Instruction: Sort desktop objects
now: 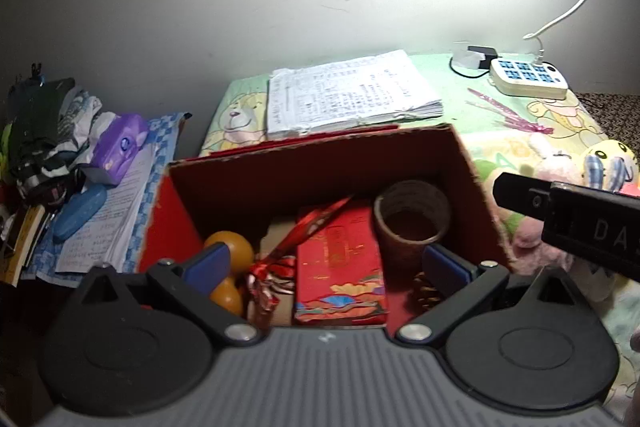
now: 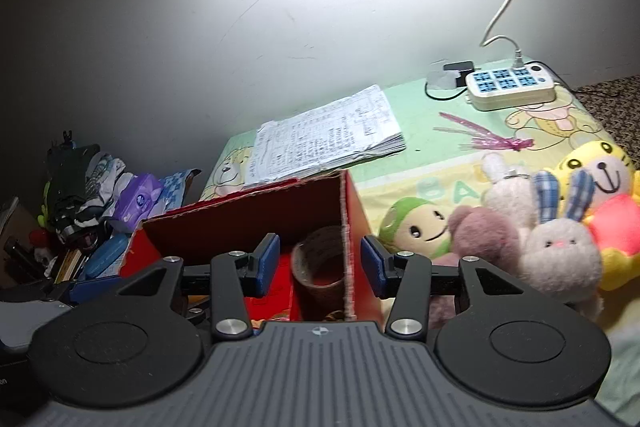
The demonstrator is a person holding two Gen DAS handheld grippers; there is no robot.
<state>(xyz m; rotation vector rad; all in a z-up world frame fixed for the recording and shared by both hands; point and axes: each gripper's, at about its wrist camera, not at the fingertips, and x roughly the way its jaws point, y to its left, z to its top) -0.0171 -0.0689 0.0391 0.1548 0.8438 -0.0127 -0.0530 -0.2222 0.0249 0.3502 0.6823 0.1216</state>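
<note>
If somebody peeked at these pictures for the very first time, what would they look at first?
Probably the big red box in the middle, open on top, with a red packet, two orange balls and a brown cup inside. Next, the heap of plush toys just right of the box, with a yellow one at the back. Both grippers hover open, holding nothing.

The left gripper (image 1: 326, 267) hung open over a red box (image 1: 476, 183), its blue fingers (image 1: 210, 263) spread wide with nothing between them. Inside lay two oranges (image 1: 232, 251), a red packet (image 1: 340, 267), a brown cup (image 1: 412, 219) and a pine cone (image 1: 426, 291). Behind the box a paper stack (image 1: 348, 91) lay on the worktop (image 1: 448, 83), a power strip (image 1: 528, 77) further right
</note>
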